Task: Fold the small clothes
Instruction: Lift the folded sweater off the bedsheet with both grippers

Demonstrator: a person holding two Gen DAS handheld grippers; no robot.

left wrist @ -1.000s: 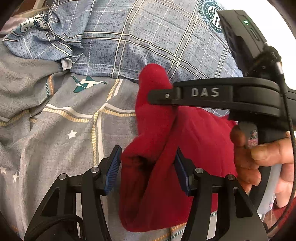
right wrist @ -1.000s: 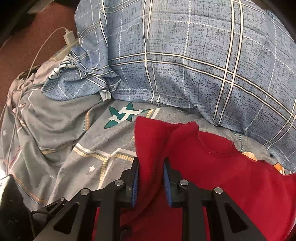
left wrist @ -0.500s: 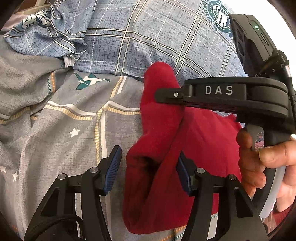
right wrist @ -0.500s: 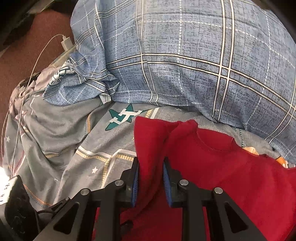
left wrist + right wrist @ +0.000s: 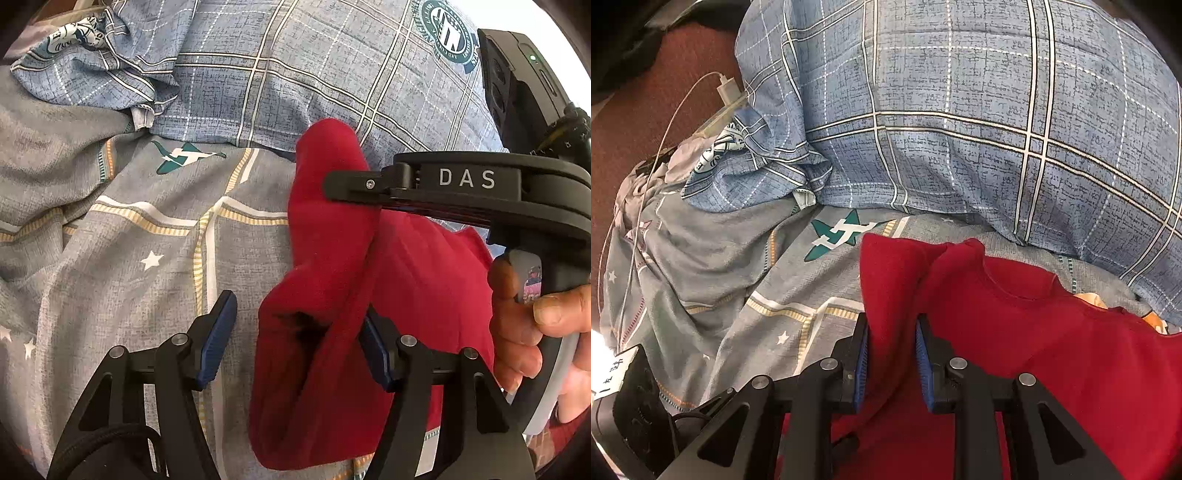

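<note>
A small red shirt [image 5: 1052, 350] lies on a grey patterned bedsheet [image 5: 738, 295], neckline toward the pillow. In the right wrist view my right gripper [image 5: 892, 328] is shut on a raised fold at the shirt's left shoulder. The left wrist view shows that same right gripper [image 5: 332, 184] from the side, pinching the top of the red fold [image 5: 332, 221]. The left gripper [image 5: 295, 317] sits lower on the fold with its jaws opening. Red cloth hangs between them, leaning on the right pad [image 5: 373, 343], while the left pad [image 5: 218, 332] stands clear of it.
A blue plaid pillow [image 5: 960, 129] lies just beyond the shirt. A white charger and cable [image 5: 727, 88] rest at the bed's left edge, over a red-brown surface [image 5: 646, 110]. A person's hand [image 5: 524, 325] grips the right gripper's handle.
The left gripper's jaws have widened and its left pad has drawn away from the red cloth. The right gripper still pinches the fold in the same place.
</note>
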